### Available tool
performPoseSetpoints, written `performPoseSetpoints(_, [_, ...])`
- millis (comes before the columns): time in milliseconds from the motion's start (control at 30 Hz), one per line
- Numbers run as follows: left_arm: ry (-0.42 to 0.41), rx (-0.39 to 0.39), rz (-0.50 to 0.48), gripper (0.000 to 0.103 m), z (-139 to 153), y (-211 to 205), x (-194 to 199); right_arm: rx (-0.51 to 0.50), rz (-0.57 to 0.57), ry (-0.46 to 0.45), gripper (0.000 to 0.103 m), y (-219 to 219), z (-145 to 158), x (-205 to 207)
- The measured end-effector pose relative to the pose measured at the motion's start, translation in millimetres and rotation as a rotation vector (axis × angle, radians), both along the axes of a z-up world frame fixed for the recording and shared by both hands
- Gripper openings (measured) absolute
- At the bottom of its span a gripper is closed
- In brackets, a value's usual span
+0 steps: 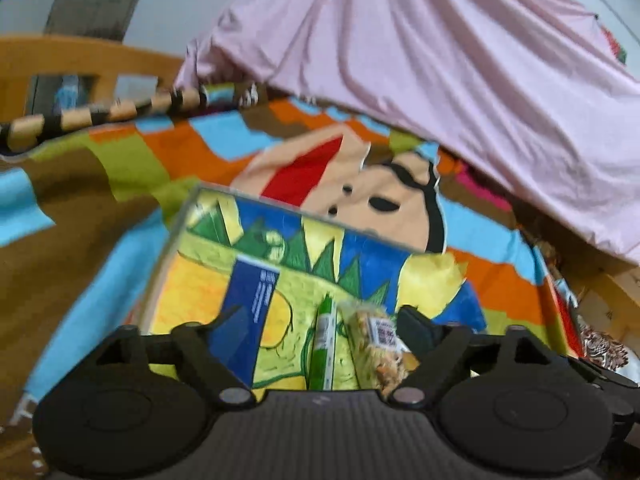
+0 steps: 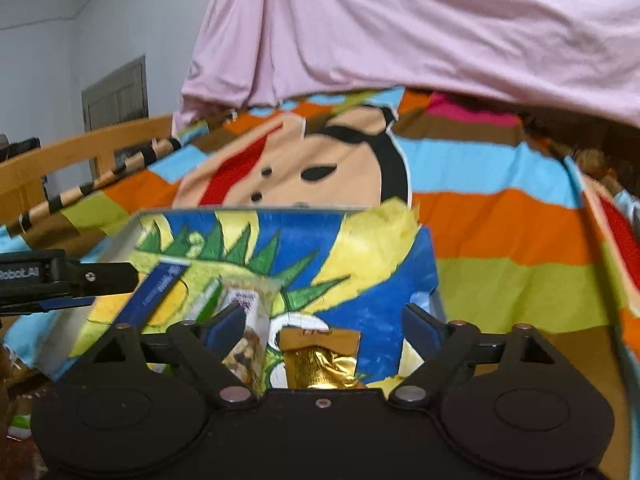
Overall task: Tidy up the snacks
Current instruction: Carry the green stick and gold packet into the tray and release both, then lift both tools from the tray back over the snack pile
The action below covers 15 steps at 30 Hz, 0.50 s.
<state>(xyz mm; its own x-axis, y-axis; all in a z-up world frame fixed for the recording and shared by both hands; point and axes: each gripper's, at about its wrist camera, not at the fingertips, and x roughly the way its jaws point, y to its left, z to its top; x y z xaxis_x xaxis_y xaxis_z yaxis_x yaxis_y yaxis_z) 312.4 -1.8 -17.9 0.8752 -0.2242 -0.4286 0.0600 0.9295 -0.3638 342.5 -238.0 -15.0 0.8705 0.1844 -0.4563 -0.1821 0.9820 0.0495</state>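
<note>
A shallow box painted yellow, green and blue [image 1: 280, 240] [image 2: 320, 240] lies on the bed. In it lie a blue packet [image 1: 244, 320] [image 2: 154, 296], a green stick packet [image 1: 324, 340] [image 2: 208, 300], a clear bag of mixed snack [image 1: 380, 340] [image 2: 248, 332] and a gold foil packet [image 2: 322, 360]. My left gripper [image 1: 320, 320] is open and empty above the blue, green and clear packets; it also shows at the left of the right wrist view [image 2: 100, 276]. My right gripper [image 2: 324, 324] is open and empty over the gold packet.
The box rests on a striped cartoon blanket [image 1: 120, 168] [image 2: 500, 240]. A pink sheet [image 1: 440, 60] [image 2: 400, 28] hangs over the far side. A wooden bed rail [image 1: 80, 60] [image 2: 80, 148] runs along the left.
</note>
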Motion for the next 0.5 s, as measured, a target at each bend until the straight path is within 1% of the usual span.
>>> performPoseSetpoints(33, [-0.023, 0.008, 0.007, 0.094, 5, 1, -8, 0.005, 0.003, -0.014, 0.095, -1, 4, -5])
performPoseSetpoints(100, [-0.060, 0.028, 0.021, 0.101, 14, 1, -22, 0.011, 0.005, -0.040, 0.098, -1, 12, -17])
performPoseSetpoints(167, [-0.091, 0.056, 0.030, 0.102, 23, 0, -35, 0.010, 0.008, -0.065, 0.100, -1, 20, -29])
performPoseSetpoints(233, [-0.121, 0.081, 0.035, 0.102, 31, -1, -49, 0.007, 0.011, -0.090, 0.102, -1, 27, -41])
performPoseSetpoints(333, [-0.160, 0.092, 0.043, 0.102, 42, 1, -71, -0.002, 0.013, -0.122, 0.102, -1, 38, -61])
performPoseSetpoints(500, [-0.200, 0.111, 0.056, 0.103, 53, 1, -104, -0.007, -0.001, -0.167, 0.102, -9, 55, -95])
